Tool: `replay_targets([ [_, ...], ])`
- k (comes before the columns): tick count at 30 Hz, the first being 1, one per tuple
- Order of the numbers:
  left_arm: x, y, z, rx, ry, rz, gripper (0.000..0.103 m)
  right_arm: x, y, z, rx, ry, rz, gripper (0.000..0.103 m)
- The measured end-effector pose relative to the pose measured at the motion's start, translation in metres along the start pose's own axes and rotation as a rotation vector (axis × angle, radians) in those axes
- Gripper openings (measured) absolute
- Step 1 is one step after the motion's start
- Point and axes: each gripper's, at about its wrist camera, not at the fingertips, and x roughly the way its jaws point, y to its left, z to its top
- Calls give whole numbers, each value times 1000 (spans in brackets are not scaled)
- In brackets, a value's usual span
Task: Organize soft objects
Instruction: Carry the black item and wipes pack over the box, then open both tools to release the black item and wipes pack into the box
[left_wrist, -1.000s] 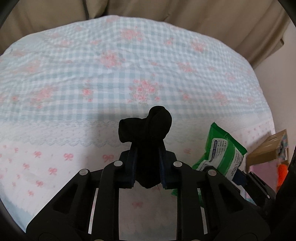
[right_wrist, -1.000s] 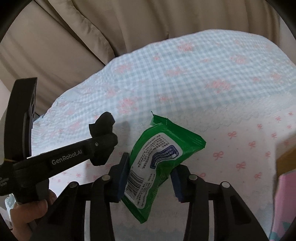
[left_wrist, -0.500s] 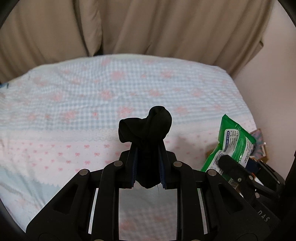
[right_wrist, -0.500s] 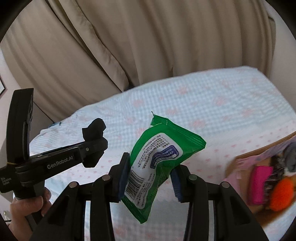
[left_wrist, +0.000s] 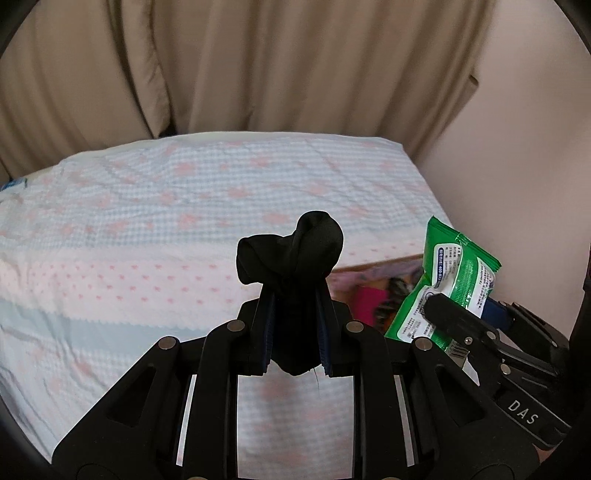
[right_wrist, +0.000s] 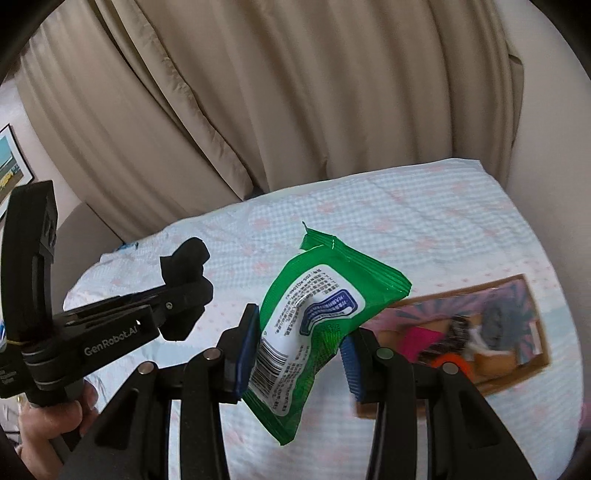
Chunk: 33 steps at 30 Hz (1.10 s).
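My left gripper (left_wrist: 293, 332) is shut on a bunched black sock (left_wrist: 291, 254) and holds it in the air above the bed. It also shows at the left of the right wrist view (right_wrist: 184, 291). My right gripper (right_wrist: 301, 354) is shut on a green wet-wipes pack (right_wrist: 317, 317), also lifted; the pack shows at the right of the left wrist view (left_wrist: 454, 284). A cardboard box (right_wrist: 517, 373) with pink, orange, grey and dark soft items lies on the bed, to the right below the pack.
The bed has a checked blue and pink floral cover (left_wrist: 147, 229). Beige curtains (right_wrist: 295, 92) hang behind it. A pale wall (left_wrist: 517, 166) stands to the right. A framed picture (right_wrist: 9, 158) hangs at far left.
Both grippers have risen and drawn back from the bed with their loads. The curtains fill more of both views and the cardboard box has come into view.
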Motion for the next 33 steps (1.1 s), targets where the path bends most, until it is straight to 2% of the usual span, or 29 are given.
replay_targets([
  [7, 5, -76, -13, -16, 8, -8, 17, -36, -73, -6, -45, 32, -25, 38],
  [15, 55, -124, -24, -54, 77, -2, 17, -39, -156, -1, -44, 90, -53, 38],
  [23, 126, -135, -30, -59, 187, 38, 17, 8, -213, 8, 10, 182, -29, 38],
  [33, 212, -124, -54, -89, 332, 68, 17, 91, -232, -4, 155, 310, 27, 38],
])
